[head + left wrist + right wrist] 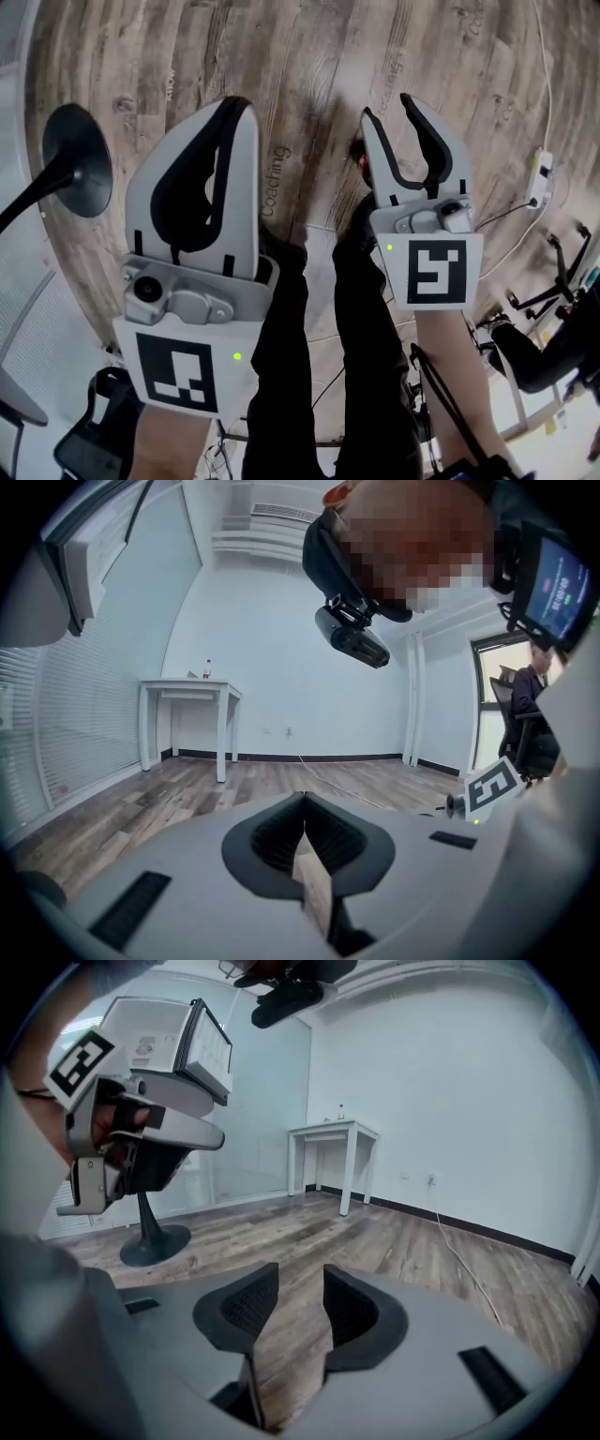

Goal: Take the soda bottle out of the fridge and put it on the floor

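Note:
No fridge shows in any view. A small bottle (207, 668) stands far off on a white table (187, 691); the bottle (340, 1110) and the table (342, 1133) also appear in the right gripper view. My left gripper (240, 105) is shut, jaw tips touching, nothing between them (302, 801). My right gripper (387, 105) is open and empty, with bare floor showing through the gap (300, 1283). Both are held up over the wooden floor (309, 66). A small red thing (360, 161) peeks out beside the right gripper; I cannot tell what it is.
A black round stool base (80, 159) stands at the left (155, 1239). A white power strip (541, 173) with its cable lies at the right, near a black chair base (553, 281). The person's dark trousers (328, 328) fill the bottom middle. A cable (459, 1255) runs across the floor.

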